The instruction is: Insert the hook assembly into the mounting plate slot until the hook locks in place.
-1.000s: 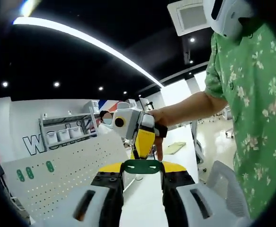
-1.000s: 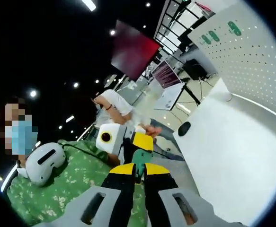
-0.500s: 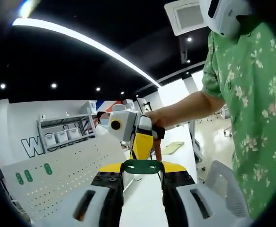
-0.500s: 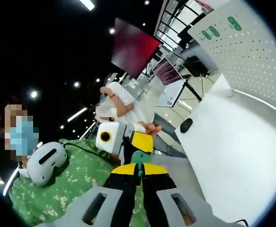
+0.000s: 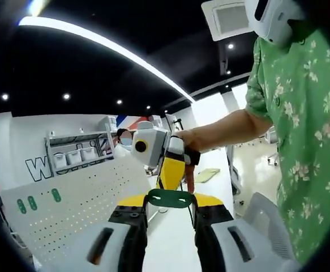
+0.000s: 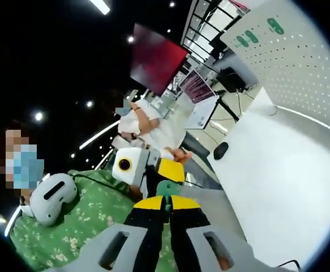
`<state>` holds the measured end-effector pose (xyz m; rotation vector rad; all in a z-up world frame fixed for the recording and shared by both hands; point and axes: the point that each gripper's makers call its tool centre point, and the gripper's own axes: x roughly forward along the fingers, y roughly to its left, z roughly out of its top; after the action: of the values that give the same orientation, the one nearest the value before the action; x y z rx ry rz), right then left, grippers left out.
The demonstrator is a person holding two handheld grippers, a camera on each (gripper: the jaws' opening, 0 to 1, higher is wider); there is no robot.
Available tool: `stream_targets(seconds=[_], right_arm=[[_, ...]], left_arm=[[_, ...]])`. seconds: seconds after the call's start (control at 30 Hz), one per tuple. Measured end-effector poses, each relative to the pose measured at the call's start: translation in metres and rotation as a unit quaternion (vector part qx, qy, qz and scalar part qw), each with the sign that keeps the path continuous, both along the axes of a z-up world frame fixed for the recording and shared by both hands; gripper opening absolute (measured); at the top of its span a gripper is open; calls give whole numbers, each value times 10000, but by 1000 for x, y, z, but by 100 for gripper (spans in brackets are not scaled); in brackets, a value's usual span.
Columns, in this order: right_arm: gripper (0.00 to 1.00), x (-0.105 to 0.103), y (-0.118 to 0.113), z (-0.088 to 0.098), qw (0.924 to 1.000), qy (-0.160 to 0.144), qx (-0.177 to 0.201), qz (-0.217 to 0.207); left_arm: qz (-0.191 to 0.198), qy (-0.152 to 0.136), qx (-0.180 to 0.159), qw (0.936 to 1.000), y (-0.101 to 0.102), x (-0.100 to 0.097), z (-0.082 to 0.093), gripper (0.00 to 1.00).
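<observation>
- we hold the green hook assembly [image 5: 170, 198] low in the left gripper view, the left gripper [image 5: 170, 211] clamped on its ends.
- the right gripper [image 6: 166, 205] pinches the same green piece, seen edge-on at lower centre of its view.
- the white pegboard [image 5: 74, 212] at lower left stands well apart; insertion, we judge, isn't started.
</observation>
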<state>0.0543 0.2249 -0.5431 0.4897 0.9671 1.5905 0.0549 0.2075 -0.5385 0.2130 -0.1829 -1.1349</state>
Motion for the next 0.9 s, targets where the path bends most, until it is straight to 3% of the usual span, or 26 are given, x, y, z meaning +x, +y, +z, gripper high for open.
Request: stream_targets(seconds=[0.23, 0.37, 0.77, 0.9], right_arm=[[2, -5, 4, 4, 9999, -23, 128, 62], [2, 2, 4, 6, 9996, -158, 190, -152], [2, 19, 16, 8, 9927, -881, 213, -793], [2, 31, 21, 5, 9852, -1246, 161, -1165]], left_arm=[[125, 275, -56, 9995, 0, 1, -3, 36], [254, 516, -197, 9982, 3, 1, -3, 39], [1274, 948, -502, 9860, 39, 27, -7, 43], [1543, 1036, -523, 9812, 53, 34, -11, 44]])
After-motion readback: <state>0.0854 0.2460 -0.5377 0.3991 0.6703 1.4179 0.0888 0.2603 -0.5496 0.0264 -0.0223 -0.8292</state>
